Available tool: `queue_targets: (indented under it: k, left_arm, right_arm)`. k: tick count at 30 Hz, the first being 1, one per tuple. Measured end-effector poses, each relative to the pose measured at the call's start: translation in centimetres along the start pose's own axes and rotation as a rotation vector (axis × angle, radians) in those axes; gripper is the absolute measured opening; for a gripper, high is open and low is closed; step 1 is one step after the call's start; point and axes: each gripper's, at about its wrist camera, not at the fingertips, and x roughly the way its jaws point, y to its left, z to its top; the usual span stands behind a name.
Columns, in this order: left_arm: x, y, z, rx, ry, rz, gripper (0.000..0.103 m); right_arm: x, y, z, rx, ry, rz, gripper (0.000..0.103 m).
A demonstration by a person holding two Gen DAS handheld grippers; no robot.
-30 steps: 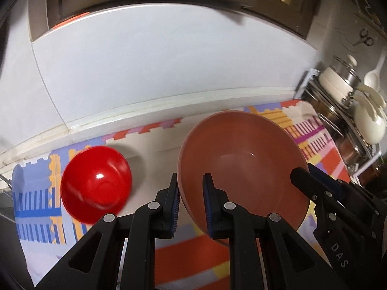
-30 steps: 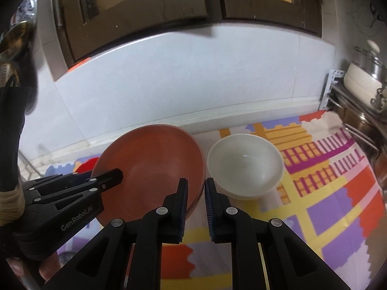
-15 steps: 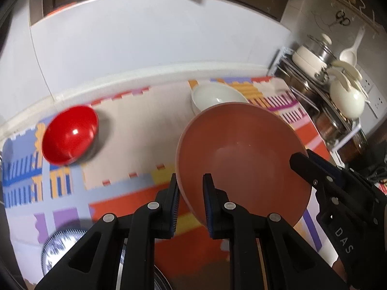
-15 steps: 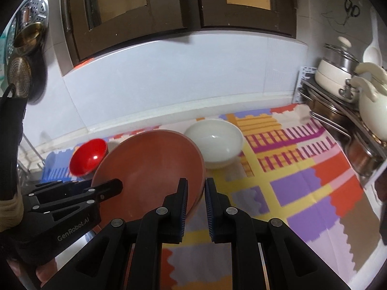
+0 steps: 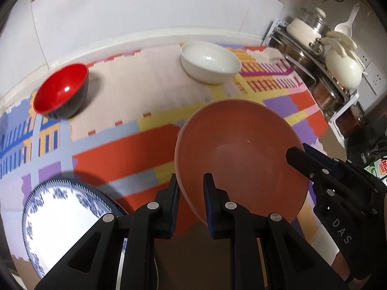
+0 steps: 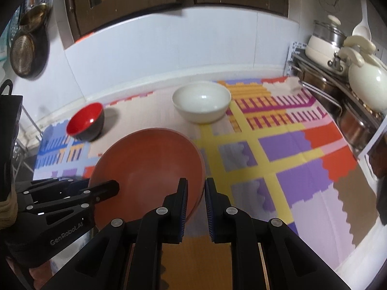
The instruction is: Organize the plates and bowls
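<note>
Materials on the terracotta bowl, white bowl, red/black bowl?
Large terracotta-coloured bowl, gripped at its rim by the left claw and right claw: matte, only faint sheen, likely melamine or matte-glazed ceramic. White round bowl: glossy, sharp highlight, probably glazed ceramic. Red-inside, black-outside bowl: lacquer-like gloss, probably plastic.
</note>
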Motion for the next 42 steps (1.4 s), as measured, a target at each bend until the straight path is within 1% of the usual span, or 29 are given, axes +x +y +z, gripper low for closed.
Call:
queue_targets:
  k: [9,11,22,29,36,42]
  left_arm:
    - [1.2,-0.3,-2.0,-0.022,0.047,-0.001,0.02]
    - [1.4,-0.6,-2.3,-0.019,0.05,0.01,0.02]
    - [1.8,-1.1,-3.1,-0.027,0.075,0.026,0.02]
    - [2.3,-1.0,-3.3,-0.051,0.089,0.03,0.02]
    - [2.5,-1.1,-3.4,-0.055,0.096,0.032,0.023]
    - [2.5,-0.7,-3.4,-0.068,0.098,0.013,0.024]
  right_arm:
    - [1.0,-0.4,-2.0,-0.013,0.063,0.004,0.016]
    - [1.3,-0.7,-2.4,-0.012,0.078,0.008,0.016]
    - [2.4,-1.4,-3.5,-0.008,0.132,0.023,0.016]
    - [3.0,-1.6,-3.9,-0.01,0.161,0.036,0.017]
    - [3.2,-1.4,-3.9,-0.024,0.163,0.039,0.018]
    - [3.2,-1.3,-3.9,-0.023,0.162,0.044,0.019]
